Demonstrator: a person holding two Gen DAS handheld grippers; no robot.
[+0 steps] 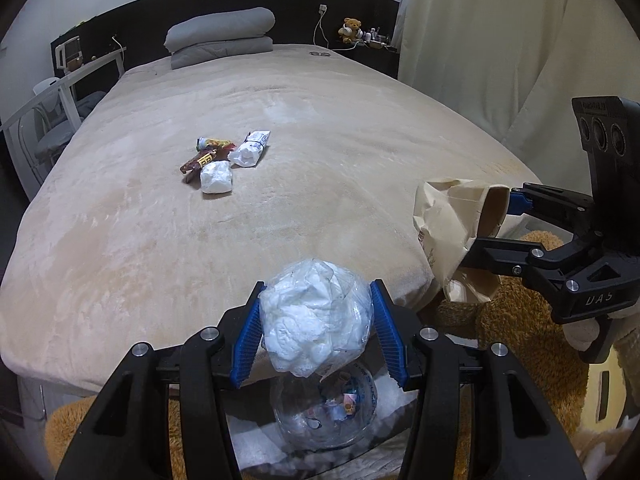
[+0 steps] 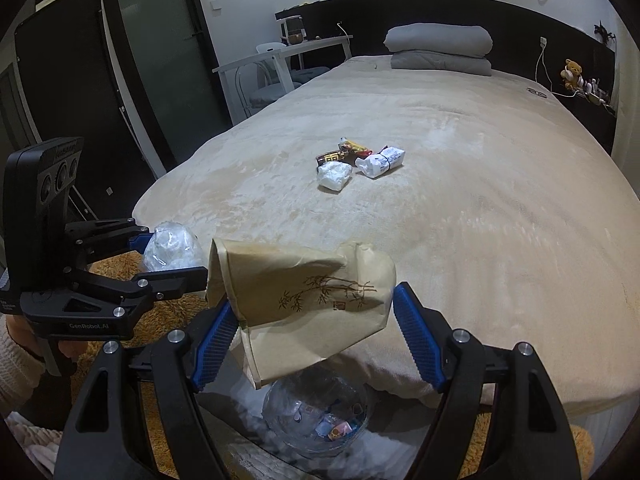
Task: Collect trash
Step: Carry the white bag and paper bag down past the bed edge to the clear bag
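While the left gripper clamps a tissue-filled plastic bag and the right gripper clamps a paper cup, scraps lie in the clear bin below.

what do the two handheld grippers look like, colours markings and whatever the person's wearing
Both are black plastic linkage frames with silver bolt heads and blue ribbed pads on the fingertips. The left gripper carries a black block with three round lenses and white "GenRobot.AI" lettering, seen from the right wrist view. The right gripper has the same lens block. A cream knitted sleeve shows at the left hand.
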